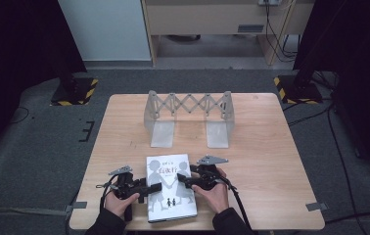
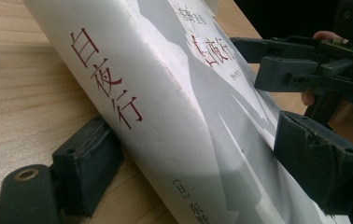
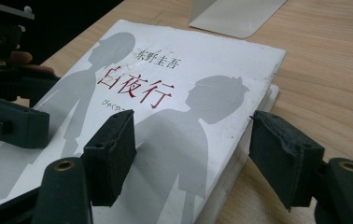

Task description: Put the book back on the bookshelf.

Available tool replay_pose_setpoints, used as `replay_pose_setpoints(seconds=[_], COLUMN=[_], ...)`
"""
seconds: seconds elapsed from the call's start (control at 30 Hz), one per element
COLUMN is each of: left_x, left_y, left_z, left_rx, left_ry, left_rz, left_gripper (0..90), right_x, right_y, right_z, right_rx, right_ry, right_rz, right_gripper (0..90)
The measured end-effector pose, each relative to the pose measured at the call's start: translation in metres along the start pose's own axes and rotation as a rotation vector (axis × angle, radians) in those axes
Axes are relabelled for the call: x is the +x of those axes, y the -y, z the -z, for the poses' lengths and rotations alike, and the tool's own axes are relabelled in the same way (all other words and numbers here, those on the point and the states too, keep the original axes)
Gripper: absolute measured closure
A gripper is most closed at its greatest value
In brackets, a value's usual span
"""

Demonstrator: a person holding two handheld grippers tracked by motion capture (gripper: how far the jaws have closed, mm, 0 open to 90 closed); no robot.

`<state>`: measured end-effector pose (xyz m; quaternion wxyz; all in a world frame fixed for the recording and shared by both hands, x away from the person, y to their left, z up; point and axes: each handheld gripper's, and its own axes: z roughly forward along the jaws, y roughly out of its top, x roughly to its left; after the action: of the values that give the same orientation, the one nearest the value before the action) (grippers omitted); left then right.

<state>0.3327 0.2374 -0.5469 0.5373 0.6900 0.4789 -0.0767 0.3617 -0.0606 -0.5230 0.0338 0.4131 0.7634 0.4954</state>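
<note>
Left gripper: it is straddling the spine edge of the white hardcover book, one pad under the spine and one over the cover; whether the pads are pressing cannot be told, though the placement suits a grip for lifting.
Right gripper: its jaws are standing spread across the book's page edge, one pad above the cover, the other beside the pages, not pinching.
Book: it is lying flat, cover up with red title characters and grey silhouettes, at the near edge of the light wooden table.
Bookend rack: the grey metal expanding stand is waiting farther back, probably to receive the book upright.
</note>
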Motion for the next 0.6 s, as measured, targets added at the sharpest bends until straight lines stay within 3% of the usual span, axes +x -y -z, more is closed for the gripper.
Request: replay_pose_setpoints(seconds=[0.23,0.33,0.5,0.6], left_x=[0.0007,-0.0031,-0.0067,-0.0065], left_y=[0.0024,0.0031,0.0028,0.002], left_z=[-0.0005,-0.0024,-0.0051,-0.0065], left_rx=[-0.02,-0.022,-0.018,-0.024], left_ry=[0.008,-0.014,-0.03,-0.036], left_rz=[-0.003,-0.013,-0.034,-0.03], left_gripper=[14.3,12.7,8.2,10.1], right_x=[-0.0024,-0.0032,-0.0032,-0.0037], right_y=[0.0057,0.0063,0.006,0.0057], right_z=[-0.0006,-0.0009,-0.0004,-0.0001], right_rx=[-0.028,-0.024,-0.026,-0.023], right_ry=[-0.018,-0.041,-0.04,-0.035], right_rz=[-0.049,-0.079,-0.077,-0.08], right_gripper=[34.0,36.2,36.1,36.1])
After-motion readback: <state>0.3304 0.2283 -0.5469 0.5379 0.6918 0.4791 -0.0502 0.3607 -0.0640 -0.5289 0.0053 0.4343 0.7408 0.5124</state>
